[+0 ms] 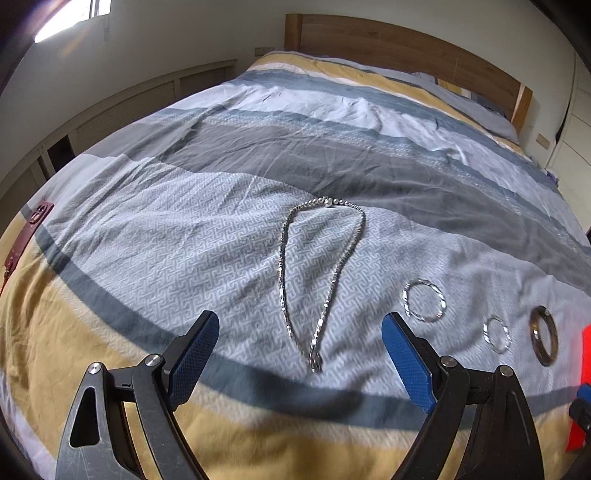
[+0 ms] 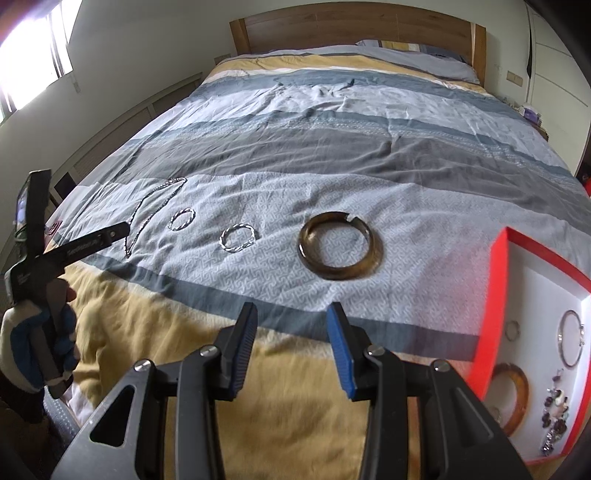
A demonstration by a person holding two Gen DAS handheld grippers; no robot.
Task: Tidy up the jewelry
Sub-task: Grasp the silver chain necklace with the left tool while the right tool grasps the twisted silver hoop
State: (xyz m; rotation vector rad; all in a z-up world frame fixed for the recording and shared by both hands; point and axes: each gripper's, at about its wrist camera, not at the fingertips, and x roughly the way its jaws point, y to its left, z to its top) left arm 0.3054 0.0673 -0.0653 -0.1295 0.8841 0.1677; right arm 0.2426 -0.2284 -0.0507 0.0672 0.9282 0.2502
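A silver chain necklace (image 1: 282, 266) lies in a long loop on the patterned bedspread. My left gripper (image 1: 300, 318) hangs just above its near end, open wide, with the clasp end between the blue pads and untouched. Right of it lie two silver hoops (image 1: 424, 283) (image 1: 498, 350) and a brown bangle (image 1: 546, 360). In the right wrist view the brown bangle (image 2: 338, 275) lies just beyond my right gripper (image 2: 291, 308), which stands partly open and empty. Further left there are the hoops (image 2: 225, 243) (image 2: 173, 223), the necklace (image 2: 136, 213) and the left gripper (image 2: 81, 201) in a gloved hand (image 2: 33, 350).
A red box (image 2: 495, 295) with a white lining sits at the right on the bed, holding several bangles and a beaded piece. A dark red strap (image 1: 27, 232) lies at the bed's left edge. The wooden headboard (image 2: 351, 29) stands far off.
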